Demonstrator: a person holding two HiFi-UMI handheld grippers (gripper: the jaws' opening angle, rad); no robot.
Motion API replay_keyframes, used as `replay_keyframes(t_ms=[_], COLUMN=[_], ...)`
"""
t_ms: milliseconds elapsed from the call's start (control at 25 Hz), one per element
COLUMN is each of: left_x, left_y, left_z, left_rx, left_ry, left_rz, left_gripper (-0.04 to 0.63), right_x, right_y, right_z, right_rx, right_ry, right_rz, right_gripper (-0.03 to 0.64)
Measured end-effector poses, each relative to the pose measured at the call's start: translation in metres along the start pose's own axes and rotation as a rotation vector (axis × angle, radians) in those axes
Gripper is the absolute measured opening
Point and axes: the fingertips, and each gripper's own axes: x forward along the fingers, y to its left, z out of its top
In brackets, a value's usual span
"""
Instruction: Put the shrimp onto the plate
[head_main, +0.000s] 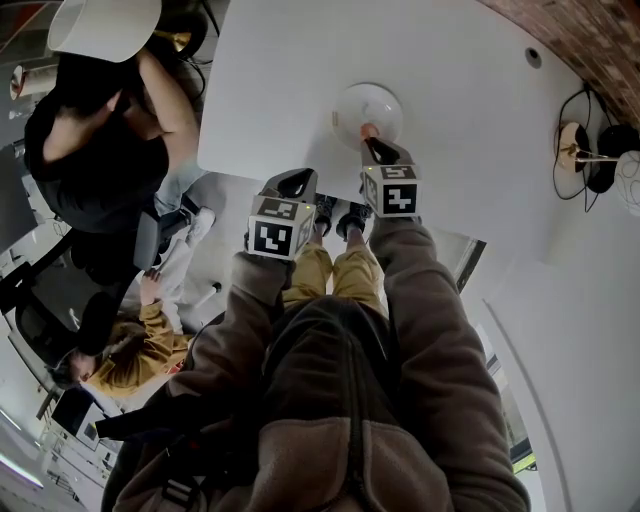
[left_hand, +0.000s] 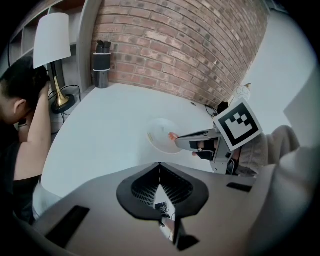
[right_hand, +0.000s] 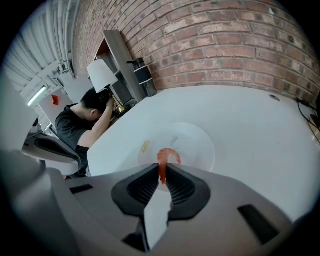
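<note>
An orange shrimp is pinched by its tail between the jaws of my right gripper, which is shut on it. It hangs over the near rim of a white plate on the white table. From the head view the shrimp shows at the plate edge, just beyond the right gripper. My left gripper hangs off the table's near edge, over the floor, jaws together and holding nothing. The left gripper view has the shrimp at the tip of the right gripper.
A person sits at the table's left with a hand on the head, beside a white-shaded lamp. A black cylinder stands at the brick wall. A small yellow label lies left of the plate. Cables and a round object sit far right.
</note>
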Motion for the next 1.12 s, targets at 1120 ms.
replay_keyframes(t_ms=[1120], left_x=[0.003], left_y=[0.017], left_z=[-0.006], left_rx=[-0.013], left_ry=[0.024], left_rz=[-0.005], left_gripper=[0.005], right_x=[0.028], right_y=[-0.008], right_z=[0.01], right_rx=[-0.02], right_ry=[0.141], right_rz=[-0.041], right_gripper=[0.044])
